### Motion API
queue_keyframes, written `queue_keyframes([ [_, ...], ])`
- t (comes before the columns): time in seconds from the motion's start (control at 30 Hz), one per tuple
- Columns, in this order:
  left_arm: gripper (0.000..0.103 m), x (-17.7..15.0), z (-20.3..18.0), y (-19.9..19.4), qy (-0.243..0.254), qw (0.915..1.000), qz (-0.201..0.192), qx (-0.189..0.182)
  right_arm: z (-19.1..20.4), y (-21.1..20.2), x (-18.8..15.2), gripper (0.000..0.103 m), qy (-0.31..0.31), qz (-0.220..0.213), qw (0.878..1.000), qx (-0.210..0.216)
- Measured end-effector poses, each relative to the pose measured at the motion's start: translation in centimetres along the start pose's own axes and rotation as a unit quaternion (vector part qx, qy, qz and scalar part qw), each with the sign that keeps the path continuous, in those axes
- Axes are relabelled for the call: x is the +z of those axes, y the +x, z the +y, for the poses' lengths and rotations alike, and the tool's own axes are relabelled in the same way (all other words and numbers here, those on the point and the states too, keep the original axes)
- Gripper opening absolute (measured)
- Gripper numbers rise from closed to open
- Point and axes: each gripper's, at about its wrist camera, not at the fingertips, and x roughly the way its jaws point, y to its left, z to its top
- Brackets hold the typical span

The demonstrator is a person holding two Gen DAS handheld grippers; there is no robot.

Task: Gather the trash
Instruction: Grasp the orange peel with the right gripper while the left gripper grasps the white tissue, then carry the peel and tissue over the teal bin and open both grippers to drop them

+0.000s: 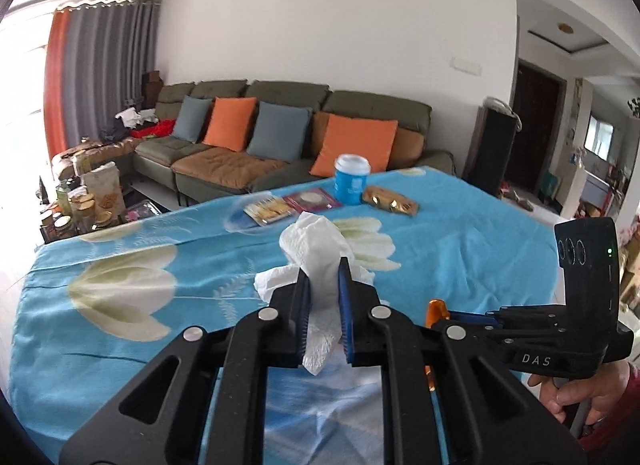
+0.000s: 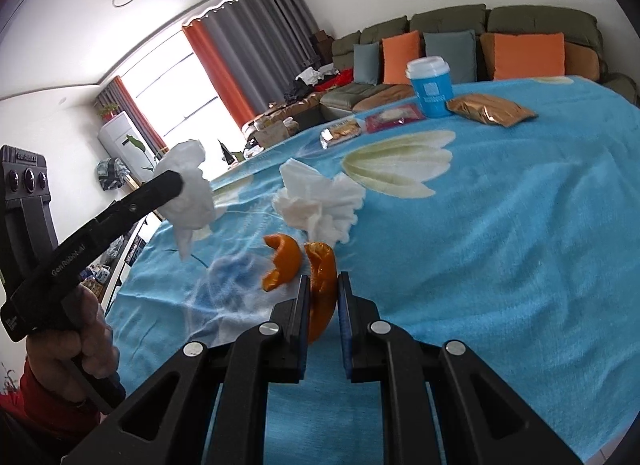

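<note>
My left gripper (image 1: 324, 269) is shut on a crumpled white tissue (image 1: 316, 249) and holds it above the blue flowered tablecloth (image 1: 120, 249). It shows in the right wrist view too, at the left, with the tissue (image 2: 190, 189) in it. My right gripper (image 2: 324, 281) is shut on a piece of orange peel (image 2: 322, 285) just above the cloth. A second piece of orange peel (image 2: 282, 265) lies on the cloth to its left. Another crumpled tissue (image 2: 320, 201) lies just beyond the peels.
At the far side of the table stand a blue paper cup with white lid (image 2: 430, 85), a gold snack bag (image 2: 490, 109), a red packet (image 2: 394, 117) and a clear cracker packet (image 2: 342, 133). A sofa with orange and grey cushions (image 1: 288, 133) is behind.
</note>
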Motion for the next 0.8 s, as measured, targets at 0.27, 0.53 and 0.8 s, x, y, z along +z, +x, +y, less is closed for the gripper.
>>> queue_keyframes([
  [0.27, 0.013, -1.4, 2.1, -4.9, -0.023, 0.9991, -0.016, 0.033, 3.1, -0.9, 1.2, 0.012, -0.033, -0.021, 0.999, 0.031],
  [0.53, 0.013, -3.7, 4.9, -11.1, -0.055, 0.9937, -0.042, 0.088, 8.4, -0.4, 1.9, 0.012, -0.088, -0.025, 0.993, 0.075],
  [0.8, 0.013, -6.0, 8.1, -18.4, -0.087, 0.9800, -0.076, 0.162, 15.9, 1.1, 2.1, 0.012, -0.173, -0.022, 0.979, 0.111],
])
